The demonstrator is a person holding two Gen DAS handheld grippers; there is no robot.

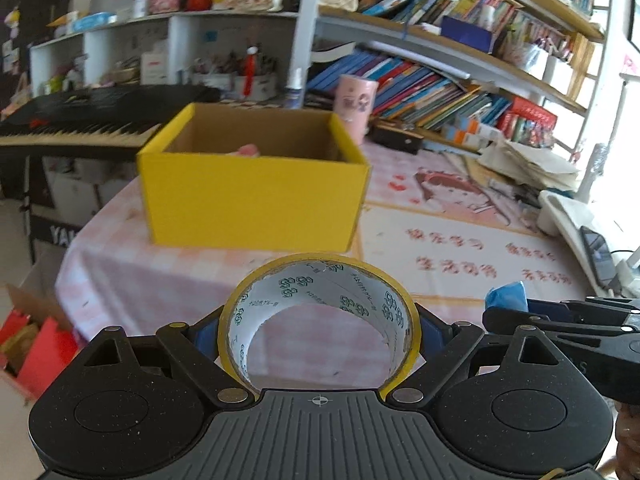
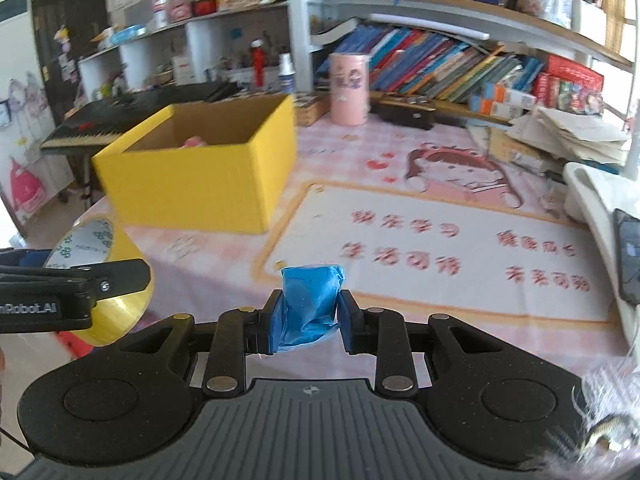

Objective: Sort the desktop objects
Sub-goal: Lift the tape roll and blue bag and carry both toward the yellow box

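While both loads are carried, the yellow box (image 1: pixel 256 184) lies ahead: straight ahead of the left gripper (image 1: pixel 320 332), clamped on the tape roll (image 1: pixel 320 320); ahead-left of the right gripper (image 2: pixel 308 320), clamped on the blue packet (image 2: pixel 310 300).

The left gripper (image 2: pixel 100 280) reads "nRobot.AI" — the keyboard stand (image 1: pixel 52 232), "YA".

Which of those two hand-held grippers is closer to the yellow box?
The left. The left hand-held gripper, holding the tape roll, faces the yellow box head-on. The right hand-held gripper, gripping a blue packet, sits off to the box's right.
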